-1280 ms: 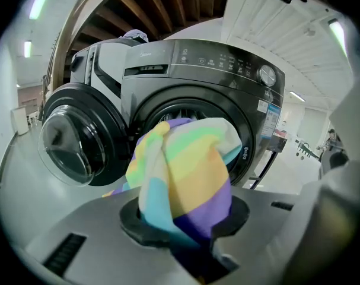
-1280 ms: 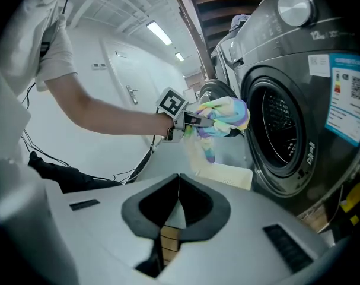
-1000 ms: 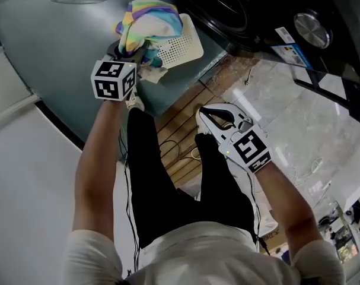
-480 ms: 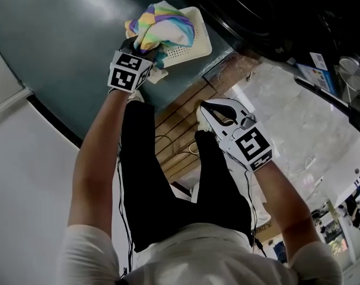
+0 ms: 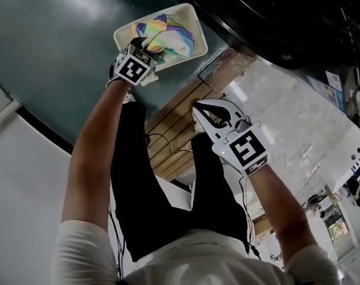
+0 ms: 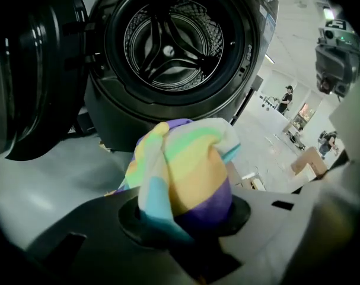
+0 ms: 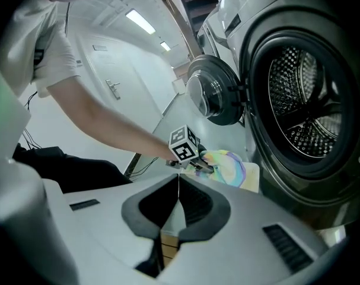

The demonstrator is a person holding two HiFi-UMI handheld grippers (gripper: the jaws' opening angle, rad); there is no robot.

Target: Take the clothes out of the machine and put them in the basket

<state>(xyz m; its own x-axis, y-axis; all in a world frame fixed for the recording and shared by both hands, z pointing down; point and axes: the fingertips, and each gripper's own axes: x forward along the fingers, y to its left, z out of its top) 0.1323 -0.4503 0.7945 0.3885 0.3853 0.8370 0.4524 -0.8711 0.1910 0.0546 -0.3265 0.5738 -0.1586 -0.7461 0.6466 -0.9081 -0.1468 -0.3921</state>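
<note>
Grey-blue floor (image 5: 61, 64) carries one cream basket (image 5: 195, 24) beneath the left gripper (image 5: 147, 46), whose jaws clamp one rainbow cloth (image 5: 168, 33) inside its rim. One open washing machine (image 5: 274, 16) stands just beyond. The right gripper (image 5: 198, 108) hangs well apart, jaws together and empty.

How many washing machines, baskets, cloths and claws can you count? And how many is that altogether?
Washing machine: 1
Basket: 1
Rainbow cloth: 1
Claws: 2 (left claw, right claw)
Total: 5
</note>
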